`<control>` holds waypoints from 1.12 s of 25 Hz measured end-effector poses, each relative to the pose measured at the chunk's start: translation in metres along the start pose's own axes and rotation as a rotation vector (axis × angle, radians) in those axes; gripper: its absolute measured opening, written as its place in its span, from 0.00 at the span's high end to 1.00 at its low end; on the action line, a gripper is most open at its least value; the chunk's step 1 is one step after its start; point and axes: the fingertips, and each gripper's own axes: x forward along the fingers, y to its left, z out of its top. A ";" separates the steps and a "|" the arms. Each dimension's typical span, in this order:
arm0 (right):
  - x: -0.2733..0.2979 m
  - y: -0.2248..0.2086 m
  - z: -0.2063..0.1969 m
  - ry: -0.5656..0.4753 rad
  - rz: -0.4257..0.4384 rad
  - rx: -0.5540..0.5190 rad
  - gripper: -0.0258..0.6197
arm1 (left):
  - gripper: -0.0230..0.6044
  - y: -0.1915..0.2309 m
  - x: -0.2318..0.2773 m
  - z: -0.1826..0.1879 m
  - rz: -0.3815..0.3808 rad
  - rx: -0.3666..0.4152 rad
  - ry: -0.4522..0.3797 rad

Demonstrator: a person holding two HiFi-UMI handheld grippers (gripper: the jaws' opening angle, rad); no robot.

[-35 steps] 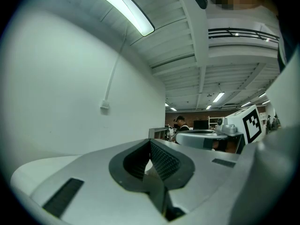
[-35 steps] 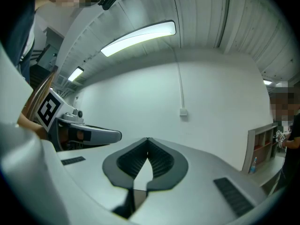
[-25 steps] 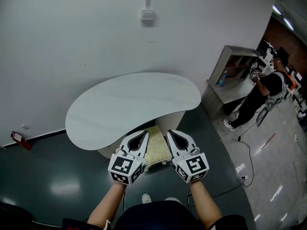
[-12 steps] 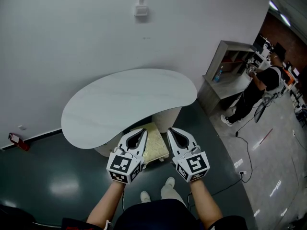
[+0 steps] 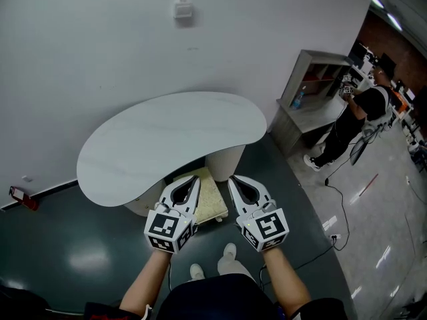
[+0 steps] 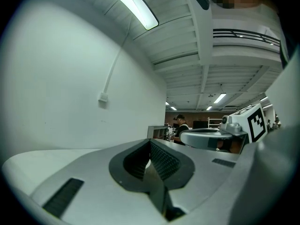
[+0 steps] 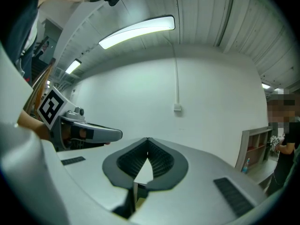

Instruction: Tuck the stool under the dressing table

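Observation:
The stool [image 5: 208, 195] has a pale yellow cushion and stands partly beneath the near edge of the white kidney-shaped dressing table [image 5: 160, 139]. In the head view its cushion shows between my two grippers. My left gripper [image 5: 194, 179] is over the cushion's left side, jaws shut with nothing between them [image 6: 150, 141]. My right gripper [image 5: 234, 179] is over the cushion's right side, also shut and empty [image 7: 148, 139]. Both point toward the wall. Whether either touches the stool I cannot tell.
A round white table leg [image 5: 224, 161] stands just right of the stool. A grey shelf unit [image 5: 312, 92] and a standing person [image 5: 353, 122] are at the right. A cable [image 5: 341, 209] lies on the dark floor. My shoes [image 5: 227, 252] are close behind the stool.
The table and stool have slid leftward in the head view. My shoes have come into sight behind the stool. Both grippers stay shut on either side of the cushion.

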 end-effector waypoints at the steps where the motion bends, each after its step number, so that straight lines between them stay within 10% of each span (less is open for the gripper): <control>1: -0.001 -0.005 -0.002 0.003 0.003 0.001 0.94 | 0.94 -0.002 0.004 0.000 0.006 -0.005 0.001; 28: 0.029 -0.083 -0.093 0.108 0.116 0.062 0.94 | 0.94 -0.007 0.082 -0.085 0.131 -0.082 0.109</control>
